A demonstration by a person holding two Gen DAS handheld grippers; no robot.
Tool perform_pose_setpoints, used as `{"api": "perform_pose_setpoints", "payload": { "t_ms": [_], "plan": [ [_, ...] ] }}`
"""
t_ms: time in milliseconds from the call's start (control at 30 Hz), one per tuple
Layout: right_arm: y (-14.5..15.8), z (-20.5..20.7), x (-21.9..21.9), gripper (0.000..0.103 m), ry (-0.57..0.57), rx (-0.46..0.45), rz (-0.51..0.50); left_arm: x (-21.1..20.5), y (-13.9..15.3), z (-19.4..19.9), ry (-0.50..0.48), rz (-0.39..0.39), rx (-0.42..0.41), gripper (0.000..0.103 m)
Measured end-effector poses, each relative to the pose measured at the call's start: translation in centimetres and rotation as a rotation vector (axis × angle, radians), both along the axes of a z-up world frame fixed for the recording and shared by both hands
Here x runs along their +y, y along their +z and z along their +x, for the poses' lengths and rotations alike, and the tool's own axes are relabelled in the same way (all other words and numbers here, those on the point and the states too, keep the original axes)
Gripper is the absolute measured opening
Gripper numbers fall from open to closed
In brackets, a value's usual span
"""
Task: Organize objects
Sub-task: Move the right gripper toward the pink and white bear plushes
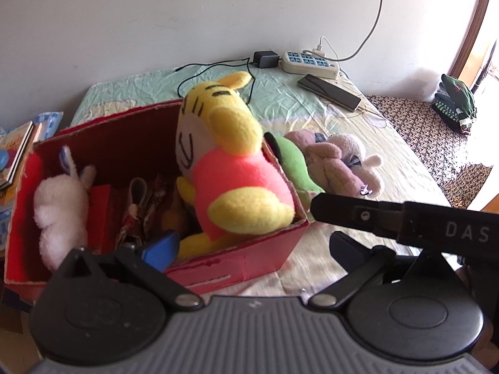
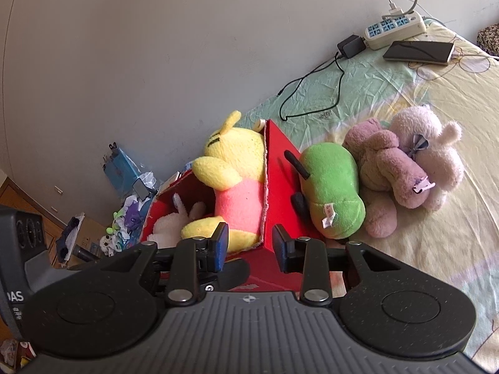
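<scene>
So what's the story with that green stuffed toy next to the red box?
The green plush toy is soft and fleecy, rounded like a pear or apple, with a dark stem-like piece at its top and a small white tag sewn near its bottom. It lies on its side on the bedsheet, outside the red cardboard box and pressed against its wall. On its other side it touches the pink plush toy. Neither gripper holds it.

Left wrist cam sits close above red box (image 1: 237,265), facing 12 toward wall. Right wrist cam looks from box's corner (image 2: 280,168), tilted; both share the box w/ yellow plush (image 1: 230,168).
</scene>
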State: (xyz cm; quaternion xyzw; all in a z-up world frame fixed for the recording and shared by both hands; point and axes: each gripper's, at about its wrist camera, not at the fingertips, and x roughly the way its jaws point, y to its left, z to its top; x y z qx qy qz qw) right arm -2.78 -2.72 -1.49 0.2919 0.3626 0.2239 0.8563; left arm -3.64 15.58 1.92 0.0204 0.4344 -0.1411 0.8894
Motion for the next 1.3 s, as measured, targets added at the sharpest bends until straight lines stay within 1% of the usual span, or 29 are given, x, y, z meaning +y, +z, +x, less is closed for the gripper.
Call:
{"api": "perform_pose_setpoints", "payload": {
  "t_ms": [133, 267, 500, 767, 933, 1067, 1200, 1300],
  "plan": [
    [-0.5, 0.0, -0.8, 0.035, 0.015, 0.025, -0.002, -0.6, -0.3, -1.0, -0.005, -0.006, 0.006, 0.102],
    [-1.1, 0.1, -2.1, 0.035, 0.021, 0.051, -0.004, -1.7, -1.0, -2.1, -0.032, -0.035, 0.029, 0.102],
    [-2.4, 0.4, -5.2, 0.035, 0.000, 0.105, -0.002, -5.5, -2.1, -2.7, -0.107, -0.057, 0.056, 0.102],
    [-3.6, 0.9, -9.6, 0.035, -0.054, 0.148, 0.007, -10.2, -3.9, -1.5, -0.161, -0.051, 0.094, 0.102],
    [-4.2, 1.7, -12.6, 0.035, -0.092, 0.168, 0.006, -12.7, -4.6, 0.0, -0.177, -0.057, 0.111, 0.102],
    [-4.7, 3.0, -14.8, 0.035, -0.111, 0.183, 0.007, -14.5, -5.5, 1.5, -0.181, -0.069, 0.129, 0.102],
    [-5.3, 4.8, -16.4, 0.037, -0.110, 0.197, 0.005, -16.3, -7.1, 3.0, -0.171, -0.073, 0.163, 0.102],
    [-5.7, 6.2, -17.0, 0.040, -0.098, 0.194, -0.012, -17.3, -7.9, 3.9, -0.156, -0.073, 0.173, 0.102]
  ]
}}
